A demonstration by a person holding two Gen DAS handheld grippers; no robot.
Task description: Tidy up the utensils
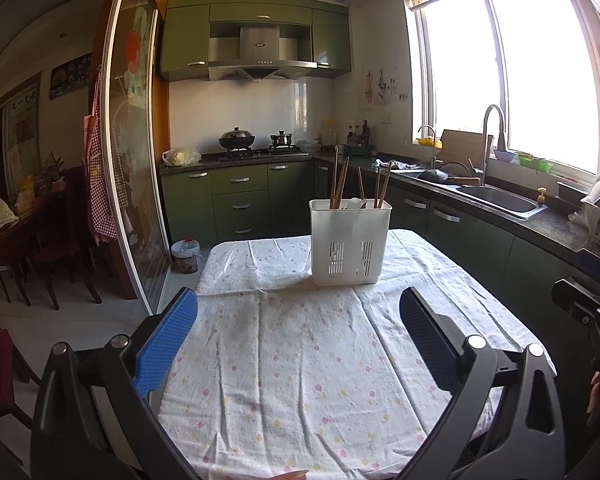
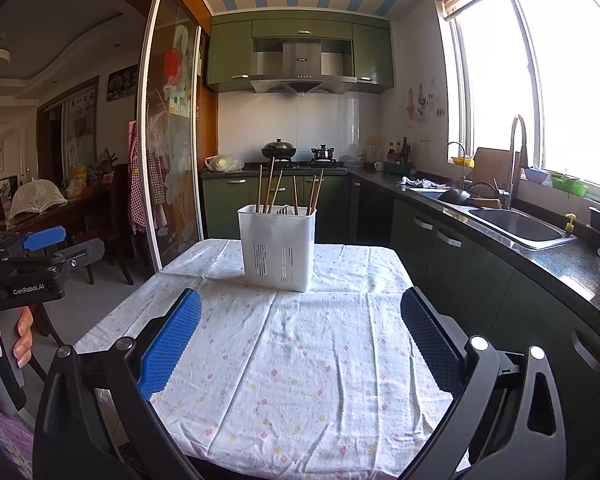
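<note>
The left gripper [image 1: 298, 334] was held wide open, nothing between its blue-padded fingers [image 1: 168, 344]. The right gripper [image 2: 300, 336] was likewise spread wide and empty. Both were kept above the near half of the floral white cloth-covered surface [image 1: 292, 380], well apart from the white slotted plastic utensil holder [image 1: 350, 242], which was set upright near the far edge, upper centre of the frame. Wooden chopsticks [image 1: 338, 182] were stood inside it. Bare cloth was left between fingers and holder. "GenRobot.AI" was read on the left gripper's body at the right view's left edge.
</note>
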